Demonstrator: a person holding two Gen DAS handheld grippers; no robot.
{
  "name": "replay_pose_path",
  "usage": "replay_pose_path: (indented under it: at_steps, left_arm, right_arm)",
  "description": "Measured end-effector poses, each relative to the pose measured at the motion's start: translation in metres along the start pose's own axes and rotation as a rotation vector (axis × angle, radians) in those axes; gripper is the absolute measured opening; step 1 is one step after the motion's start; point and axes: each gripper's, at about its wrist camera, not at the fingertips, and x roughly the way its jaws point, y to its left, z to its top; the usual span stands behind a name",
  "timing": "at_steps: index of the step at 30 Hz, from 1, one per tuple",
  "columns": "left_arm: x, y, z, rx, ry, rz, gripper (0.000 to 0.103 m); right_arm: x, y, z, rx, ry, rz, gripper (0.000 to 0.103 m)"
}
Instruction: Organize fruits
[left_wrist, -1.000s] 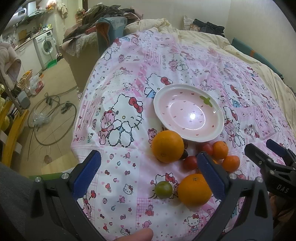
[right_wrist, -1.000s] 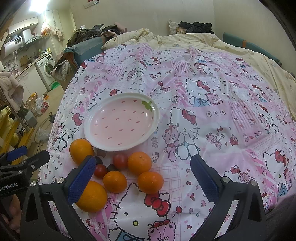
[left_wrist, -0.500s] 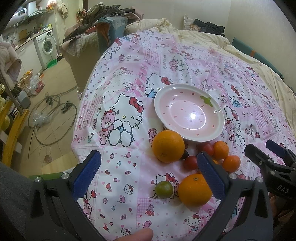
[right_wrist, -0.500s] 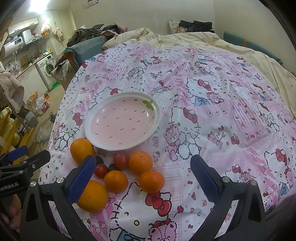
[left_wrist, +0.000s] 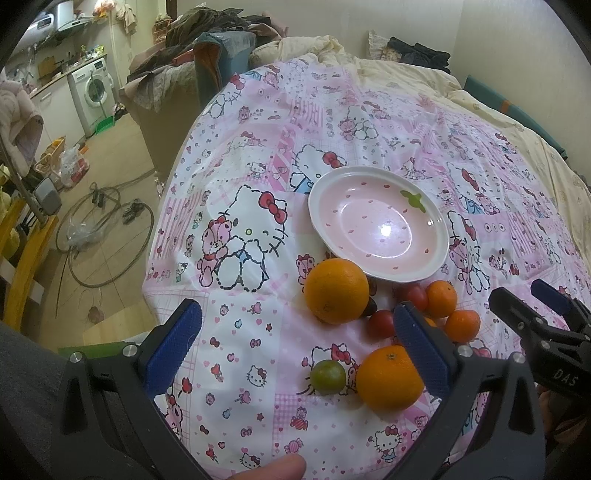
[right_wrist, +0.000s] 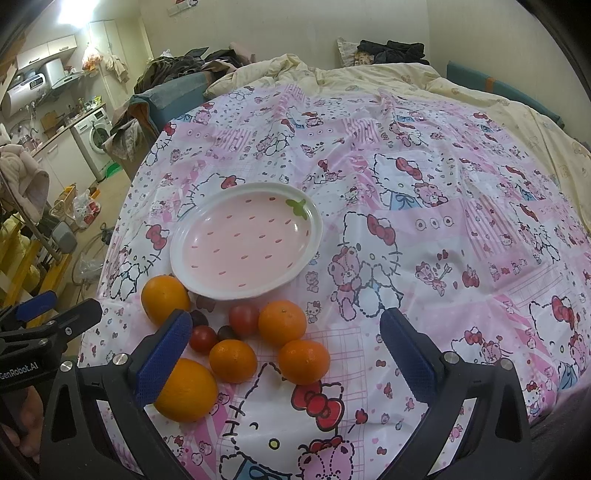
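An empty pink strawberry-pattern plate (left_wrist: 378, 225) (right_wrist: 245, 240) lies on the Hello Kitty cloth. Fruit lies loose in front of it: two large oranges (left_wrist: 336, 290) (left_wrist: 389, 378), three small tangerines (right_wrist: 282, 322) (right_wrist: 232, 360) (right_wrist: 303, 361), red cherry tomatoes (right_wrist: 243, 319) (right_wrist: 202, 340) and a green one (left_wrist: 327, 377). My left gripper (left_wrist: 295, 350) is open and empty, hovering near the front oranges. My right gripper (right_wrist: 286, 360) is open and empty, above the tangerines. Each gripper shows at the edge of the other's view.
The cloth (right_wrist: 424, 206) covers a bed with a cream duvet (right_wrist: 369, 74) behind. The bed's left edge drops to a floor with hoses (left_wrist: 103, 229), a washing machine (left_wrist: 92, 92) and piled clothes (left_wrist: 192, 48).
Both views have shifted very slightly. The fruit and plate have not moved, and both grippers stay open.
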Motion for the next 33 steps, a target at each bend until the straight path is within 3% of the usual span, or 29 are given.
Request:
replay_pose_path:
  at_steps: [33]
  left_arm:
    - [-0.0026,0.0027,0.0006,0.0,0.003,-0.001,0.102]
  right_arm:
    - [0.0017,-0.0004,-0.0004,0.007,0.007,0.004,0.103]
